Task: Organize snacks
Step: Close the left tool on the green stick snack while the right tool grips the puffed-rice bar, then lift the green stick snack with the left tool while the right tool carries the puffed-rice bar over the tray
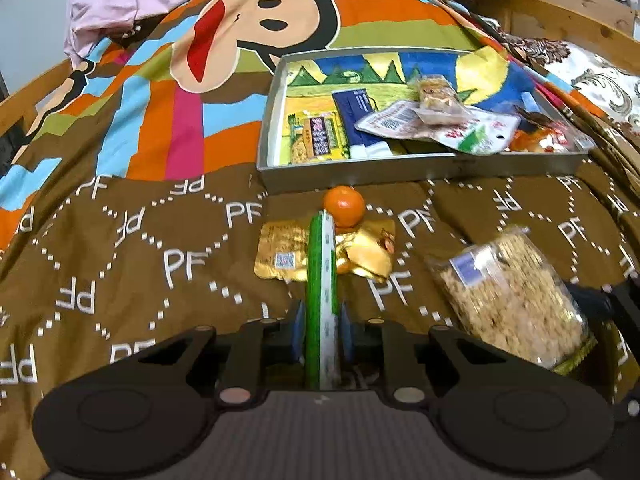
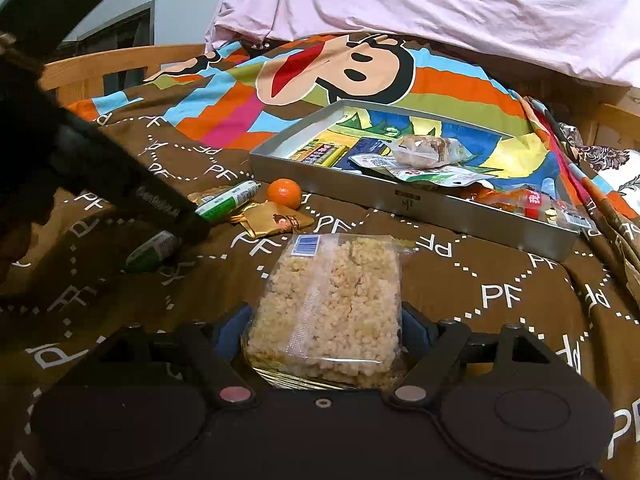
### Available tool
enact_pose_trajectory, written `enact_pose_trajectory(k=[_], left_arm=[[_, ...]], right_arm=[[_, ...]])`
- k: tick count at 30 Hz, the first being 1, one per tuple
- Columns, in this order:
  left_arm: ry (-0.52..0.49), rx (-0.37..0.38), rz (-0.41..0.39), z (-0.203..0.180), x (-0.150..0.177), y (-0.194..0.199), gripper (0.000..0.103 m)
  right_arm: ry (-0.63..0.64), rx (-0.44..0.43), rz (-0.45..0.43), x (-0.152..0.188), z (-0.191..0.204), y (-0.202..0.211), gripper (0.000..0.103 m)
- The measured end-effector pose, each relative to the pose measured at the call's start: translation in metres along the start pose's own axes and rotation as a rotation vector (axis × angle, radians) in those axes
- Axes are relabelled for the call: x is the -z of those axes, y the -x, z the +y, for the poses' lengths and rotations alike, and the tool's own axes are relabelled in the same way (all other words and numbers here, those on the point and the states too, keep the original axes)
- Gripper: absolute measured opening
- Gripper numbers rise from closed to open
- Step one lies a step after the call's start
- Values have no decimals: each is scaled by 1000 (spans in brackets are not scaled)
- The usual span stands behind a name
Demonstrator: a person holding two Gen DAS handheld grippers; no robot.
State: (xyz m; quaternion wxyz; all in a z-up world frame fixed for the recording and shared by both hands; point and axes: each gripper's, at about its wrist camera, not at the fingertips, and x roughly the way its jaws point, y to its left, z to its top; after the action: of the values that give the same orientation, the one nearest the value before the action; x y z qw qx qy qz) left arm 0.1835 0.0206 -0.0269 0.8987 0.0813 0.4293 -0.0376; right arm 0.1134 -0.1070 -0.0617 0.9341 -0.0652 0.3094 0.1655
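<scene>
My left gripper (image 1: pixel 322 330) is shut on a green-and-white stick snack (image 1: pixel 321 280) that points forward over the bedspread; it also shows in the right wrist view (image 2: pixel 228 202). My right gripper (image 2: pixel 326 330) is shut on a clear bag of puffed rice cake (image 2: pixel 330 300), which also shows in the left wrist view (image 1: pixel 508 292). A grey metal tray (image 1: pixel 420 168) (image 2: pixel 440 204) ahead holds several snack packets. An orange (image 1: pixel 344 205) (image 2: pixel 284 193) and gold packets (image 1: pixel 360 252) (image 2: pixel 276 220) lie on the bedspread in front of the tray.
Another green stick snack (image 2: pixel 154 250) lies on the brown bedspread under the left gripper's arm (image 2: pixel 100 172). A pink quilt (image 2: pixel 440 12) is piled at the back. A wooden bed frame (image 2: pixel 112 64) runs along the left and right edges.
</scene>
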Motion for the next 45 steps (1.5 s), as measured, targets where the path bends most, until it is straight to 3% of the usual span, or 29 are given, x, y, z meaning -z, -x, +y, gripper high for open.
enact_pose_trajectory(k=[7, 13, 22, 29, 32, 36, 44, 45], left_arm=[[-79, 34, -9, -15, 1, 5, 19], [-79, 47, 42, -19, -6, -18, 20], [54, 163, 39, 5, -2, -13, 19], [212, 348, -72, 26, 11, 22, 19], [204, 378, -76, 25, 11, 28, 19], [122, 308, -11, 13, 15, 18, 19], [62, 298, 55, 8, 18, 1, 20], [53, 295, 56, 7, 16, 0, 24]], right_arm=[[9, 0, 12, 1, -2, 6, 79], [16, -4, 18, 2, -4, 9, 80], [41, 10, -8, 4, 0, 12, 78], [132, 91, -121, 2, 10, 26, 77], [156, 105, -121, 1, 10, 25, 77], [161, 97, -86, 3, 10, 21, 77], [158, 94, -61, 5, 8, 18, 77], [156, 92, -58, 5, 8, 17, 78]])
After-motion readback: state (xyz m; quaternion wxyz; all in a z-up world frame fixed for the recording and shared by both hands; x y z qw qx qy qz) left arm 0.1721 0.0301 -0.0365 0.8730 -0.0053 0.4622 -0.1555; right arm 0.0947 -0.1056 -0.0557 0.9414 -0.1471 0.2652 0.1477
